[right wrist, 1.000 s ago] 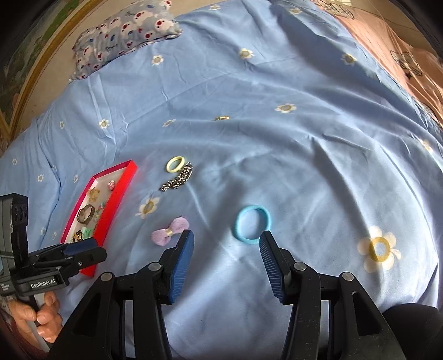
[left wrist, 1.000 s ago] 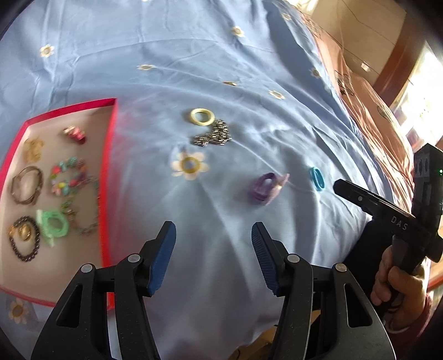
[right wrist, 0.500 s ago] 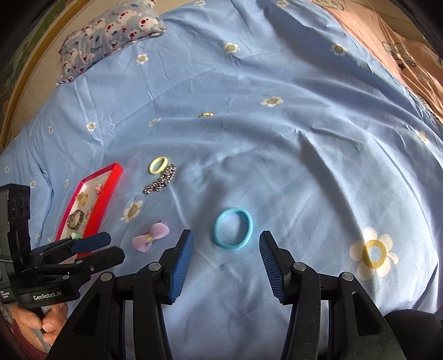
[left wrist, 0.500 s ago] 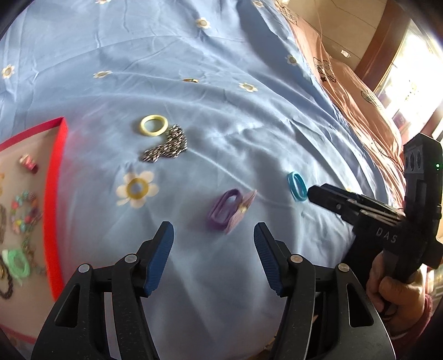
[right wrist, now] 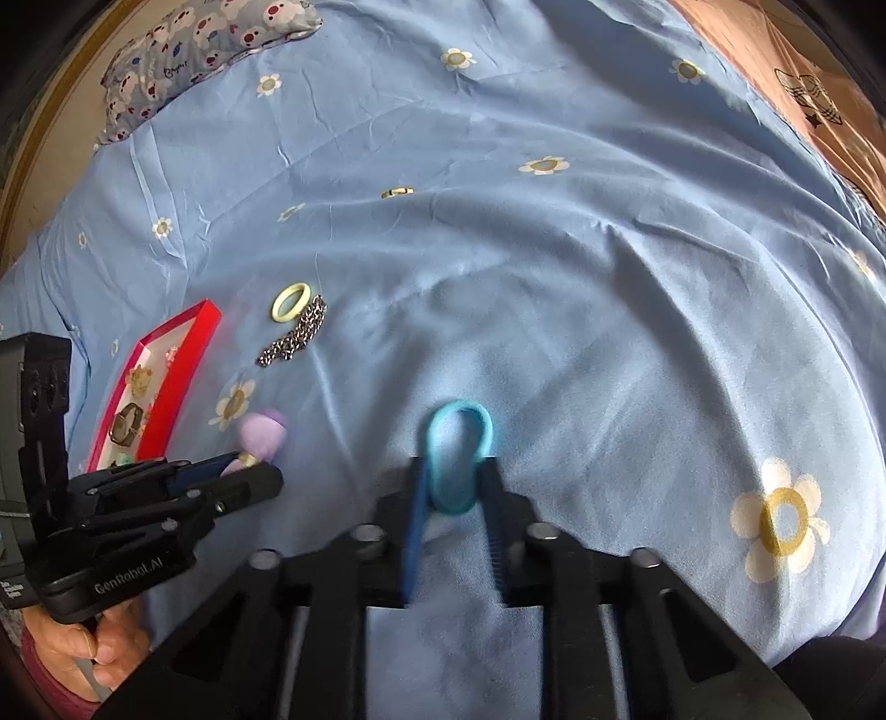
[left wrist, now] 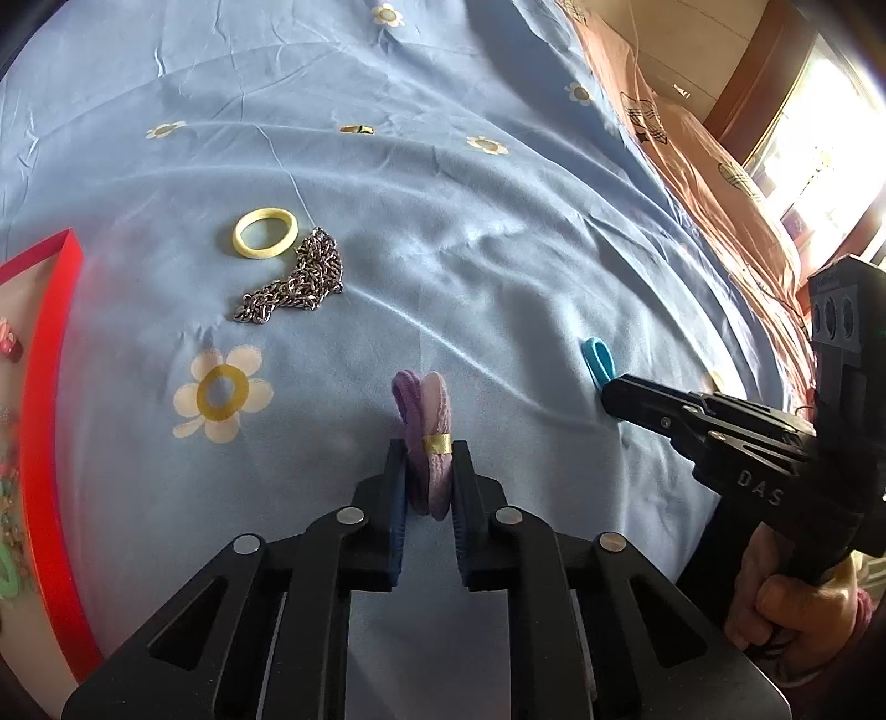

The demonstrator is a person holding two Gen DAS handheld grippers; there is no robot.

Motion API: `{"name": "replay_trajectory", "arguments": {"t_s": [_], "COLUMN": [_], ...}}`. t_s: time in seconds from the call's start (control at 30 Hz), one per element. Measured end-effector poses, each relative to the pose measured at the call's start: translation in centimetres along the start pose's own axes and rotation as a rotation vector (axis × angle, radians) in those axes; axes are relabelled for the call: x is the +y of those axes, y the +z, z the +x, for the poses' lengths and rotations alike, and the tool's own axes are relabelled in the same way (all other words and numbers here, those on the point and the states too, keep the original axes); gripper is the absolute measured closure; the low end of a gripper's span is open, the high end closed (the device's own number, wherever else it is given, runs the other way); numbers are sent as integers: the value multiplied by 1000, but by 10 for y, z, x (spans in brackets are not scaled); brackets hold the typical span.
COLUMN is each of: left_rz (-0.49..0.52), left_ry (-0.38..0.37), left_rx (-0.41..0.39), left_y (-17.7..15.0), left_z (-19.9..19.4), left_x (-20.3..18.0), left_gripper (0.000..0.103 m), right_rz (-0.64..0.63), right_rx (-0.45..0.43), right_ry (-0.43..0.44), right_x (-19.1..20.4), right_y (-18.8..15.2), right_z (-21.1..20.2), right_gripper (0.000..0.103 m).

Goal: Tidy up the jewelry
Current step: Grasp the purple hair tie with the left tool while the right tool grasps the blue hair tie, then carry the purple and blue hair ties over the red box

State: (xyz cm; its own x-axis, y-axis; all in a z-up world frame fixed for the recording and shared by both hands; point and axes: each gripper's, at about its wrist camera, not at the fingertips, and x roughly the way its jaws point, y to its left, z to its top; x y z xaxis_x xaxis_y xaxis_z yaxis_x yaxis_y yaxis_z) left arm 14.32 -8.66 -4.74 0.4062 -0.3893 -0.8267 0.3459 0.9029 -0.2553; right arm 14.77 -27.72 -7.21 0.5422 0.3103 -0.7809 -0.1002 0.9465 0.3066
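Left gripper (left wrist: 429,487) had just clamped its fingers on the purple hair tie (left wrist: 425,432) and right gripper (right wrist: 457,498) on the blue hair tie (right wrist: 457,454), both on the bed (right wrist: 609,310); pinched sheet or soft elastic could slip before the red tray (right wrist: 183,354).

"DAS" on right gripper (left wrist: 609,396), "GenRobot.AI" on left gripper (right wrist: 260,479), pillow (right wrist: 205,50) lettering probably unreadable
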Motion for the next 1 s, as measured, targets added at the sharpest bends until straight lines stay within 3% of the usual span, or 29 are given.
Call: {"name": "replay_trajectory", "arguments": {"t_s": [0.4, 1.0], "left_rz": [-78, -187], "left_ry": [7, 74], "left_rx": [-57, -129], "left_y": [-15, -49], "left_z": [-37, -92], "left_x": [28, 70], "left_gripper": [92, 92], "right_rz": [-43, -183], "right_rx": [-34, -7], "right_ry": [67, 214], "right_x": [21, 99], "right_y": [0, -10], "right_z": [-11, -9], "right_gripper": [97, 97]}}
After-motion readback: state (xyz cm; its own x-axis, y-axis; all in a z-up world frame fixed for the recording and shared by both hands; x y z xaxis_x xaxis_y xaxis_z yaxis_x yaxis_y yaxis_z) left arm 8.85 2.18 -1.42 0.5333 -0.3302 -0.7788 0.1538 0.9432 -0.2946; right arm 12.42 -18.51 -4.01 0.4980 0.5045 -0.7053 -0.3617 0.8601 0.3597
